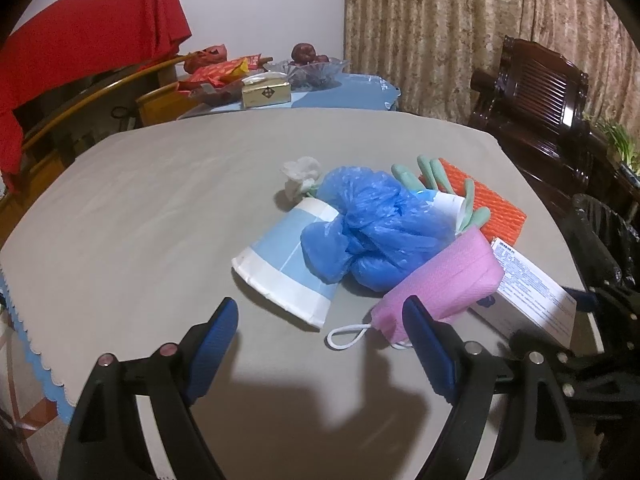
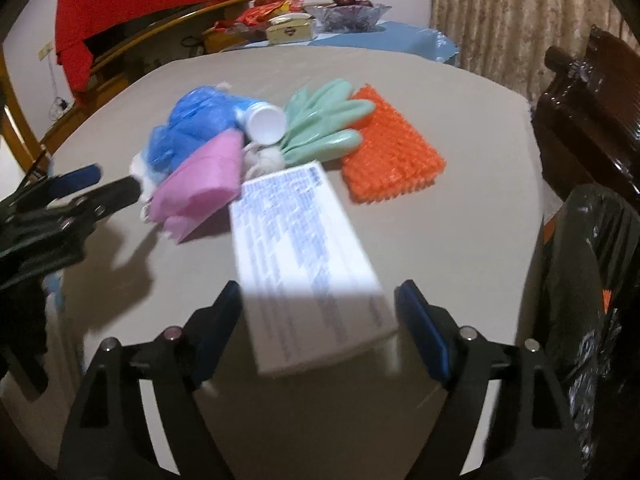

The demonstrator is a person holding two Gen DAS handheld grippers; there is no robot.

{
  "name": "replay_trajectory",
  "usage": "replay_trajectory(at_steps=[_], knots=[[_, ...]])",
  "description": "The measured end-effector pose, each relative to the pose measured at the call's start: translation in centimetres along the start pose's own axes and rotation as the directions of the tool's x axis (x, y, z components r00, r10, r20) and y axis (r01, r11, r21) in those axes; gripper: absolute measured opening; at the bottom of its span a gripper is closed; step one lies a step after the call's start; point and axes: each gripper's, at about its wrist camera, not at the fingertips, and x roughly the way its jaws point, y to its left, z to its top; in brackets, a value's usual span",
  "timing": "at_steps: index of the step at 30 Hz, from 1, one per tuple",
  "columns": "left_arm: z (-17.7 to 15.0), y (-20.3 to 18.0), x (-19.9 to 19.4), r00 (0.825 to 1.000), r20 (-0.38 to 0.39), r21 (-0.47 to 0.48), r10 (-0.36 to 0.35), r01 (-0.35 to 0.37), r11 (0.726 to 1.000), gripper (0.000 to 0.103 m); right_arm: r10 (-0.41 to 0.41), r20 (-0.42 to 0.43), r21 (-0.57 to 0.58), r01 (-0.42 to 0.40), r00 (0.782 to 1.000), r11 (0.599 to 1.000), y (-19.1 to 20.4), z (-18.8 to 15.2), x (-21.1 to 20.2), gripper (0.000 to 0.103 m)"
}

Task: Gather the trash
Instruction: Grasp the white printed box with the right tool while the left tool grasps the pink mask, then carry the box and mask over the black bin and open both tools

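Note:
A pile of trash lies on the grey table. It holds a blue-and-white paper cup on its side, a crumpled blue plastic bag, a pink pouch, a green glove, an orange spiky mat, a small white cup and a crumpled tissue. My left gripper is open, just short of the paper cup and the pink pouch. My right gripper is open around the near end of a white printed box; its pads stand clear of the box.
A black trash bag hangs open beside the table's right edge. A dark wooden chair stands behind it. A second table at the back carries a tissue box, snack packets and a glass fruit bowl. Red cloth hangs at left.

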Motion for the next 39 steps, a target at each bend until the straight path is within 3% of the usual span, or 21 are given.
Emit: replay_trajectory(at_steps=[2,5,11,16,23,25,29,34,39], knots=[[-0.1,0.0,-0.1,1.000,0.001,0.000,-0.003,0.003,1.000,0.083,0.006,0.004,0.005,-0.006,1.000,1.000,-0.1,0.2,0.3,0.066],[-0.1,-0.2,-0.2,1.000,0.007,0.007,-0.011,0.011,1.000,0.083,0.004,0.006,0.012,-0.004,1.000,1.000,0.1,0.2,0.0,0.065],[-0.2,-1.3,-0.6,0.998,0.021,0.026,-0.063,0.062,0.998,0.076,-0.040,0.034,0.140,0.035,0.999,0.990,-0.7,-0.1,-1.4,0.061],[-0.3,-2.4,0.7,0.989,-0.023,0.050,-0.144,0.145,0.988,0.056,-0.051,0.029,0.148,0.046,0.998,0.988,-0.6,0.0,-1.4,0.060],[-0.8,-3.6,2.0,0.976,-0.058,0.078,-0.209,0.214,0.974,0.047,-0.038,0.016,0.161,0.034,0.999,0.986,-1.0,-0.3,-1.2,0.059],[-0.9,-3.8,2.6,0.970,-0.074,0.073,-0.231,0.236,0.969,0.030,-0.033,0.015,0.165,0.030,0.999,0.986,-1.0,-0.4,-1.1,0.059],[-1.2,-3.6,2.8,0.965,-0.081,0.062,-0.250,0.255,0.965,0.011,-0.035,0.013,0.156,0.033,0.999,0.987,-0.9,-0.3,-1.2,0.059],[-1.3,-3.0,1.2,0.969,-0.060,0.057,-0.241,0.244,0.968,0.008,-0.040,0.007,0.157,0.038,0.999,0.987,-0.9,-0.4,-1.1,0.059],[-2.2,-2.8,0.4,0.964,-0.101,0.043,-0.245,0.250,0.967,0.009,-0.045,0.005,0.146,0.043,0.999,0.988,-0.8,-0.5,-0.8,0.061]])
